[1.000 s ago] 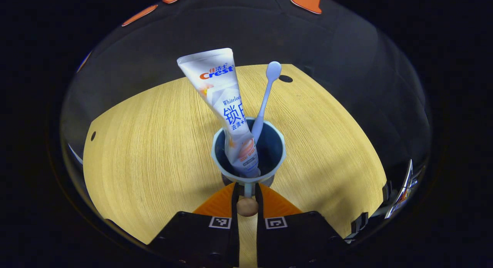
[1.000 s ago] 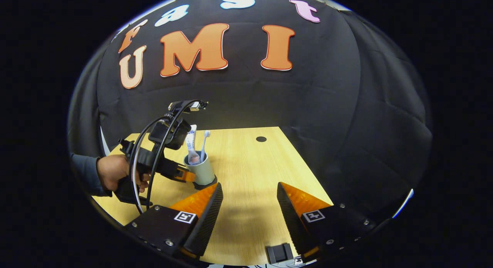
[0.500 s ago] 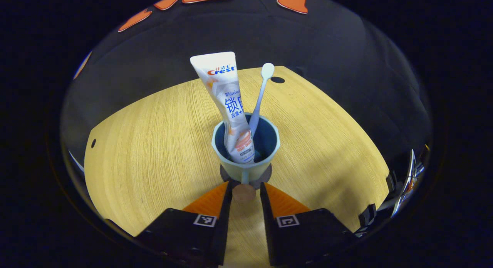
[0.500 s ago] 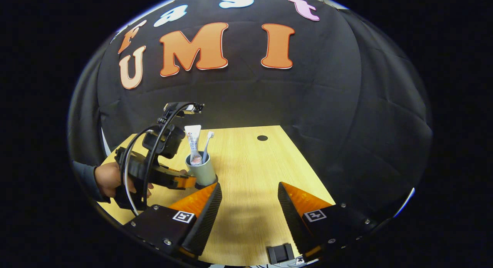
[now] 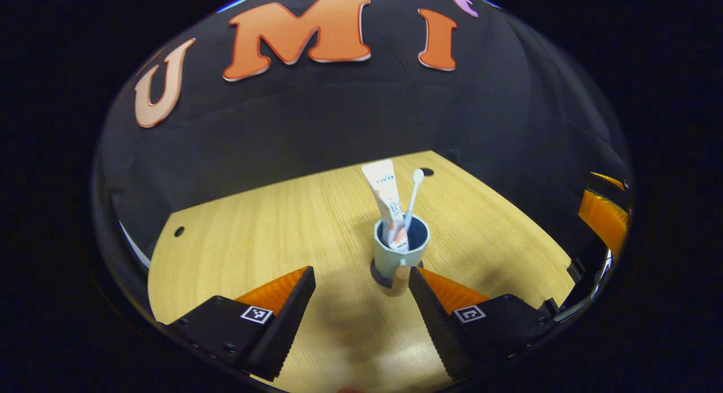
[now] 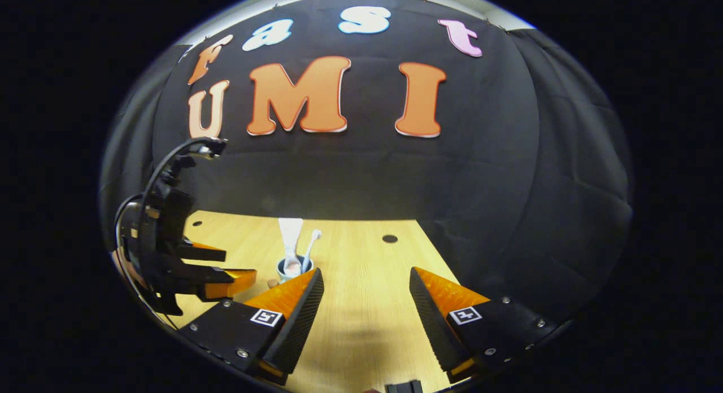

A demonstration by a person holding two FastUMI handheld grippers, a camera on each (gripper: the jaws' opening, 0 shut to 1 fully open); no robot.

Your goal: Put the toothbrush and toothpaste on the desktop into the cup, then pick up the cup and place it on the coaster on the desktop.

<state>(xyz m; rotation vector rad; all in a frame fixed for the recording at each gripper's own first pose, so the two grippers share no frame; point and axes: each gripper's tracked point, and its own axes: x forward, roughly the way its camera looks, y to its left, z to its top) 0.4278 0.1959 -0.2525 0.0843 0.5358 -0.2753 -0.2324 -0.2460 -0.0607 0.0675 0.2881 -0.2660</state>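
left gripper view: cup [image 5: 400, 249] stands upright on the wooden worktop [image 5: 254, 240], on a dark round coaster [image 5: 379, 273] whose edge shows under the cup's base. a small brown knob at the end of the cup's handle points toward the camera. toothpaste [image 5: 387, 201] tube stands in the cup, leaning toward the left of the frame, crimped end up. toothbrush [image 5: 413, 194] stands beside it in the same cup, leaning toward the right of the frame, its rounded end up. the two cross low inside the cup.

left gripper [image 5: 361, 283]: jaws spread wide, nothing between them. cup sits ahead of the gap, apart from both fingers; the near fingertip on the right of the frame is close to the cup's base but not touching.

right gripper view: right gripper [image 6: 366, 285] jaws also wide apart, holding nothing, hovering over bare worktop [image 6: 361, 269]. cup [image 6: 289, 267] is partly hidden behind this gripper's left finger; toothpaste [image 6: 291, 240] and toothbrush [image 6: 310, 246] rise above the rim. left gripper [image 6: 223, 266] is at the left of the frame, fingers apart, short of the cup. a dark round hole [image 6: 390, 238] in the worktop lies well beyond the cup, near the far edge.
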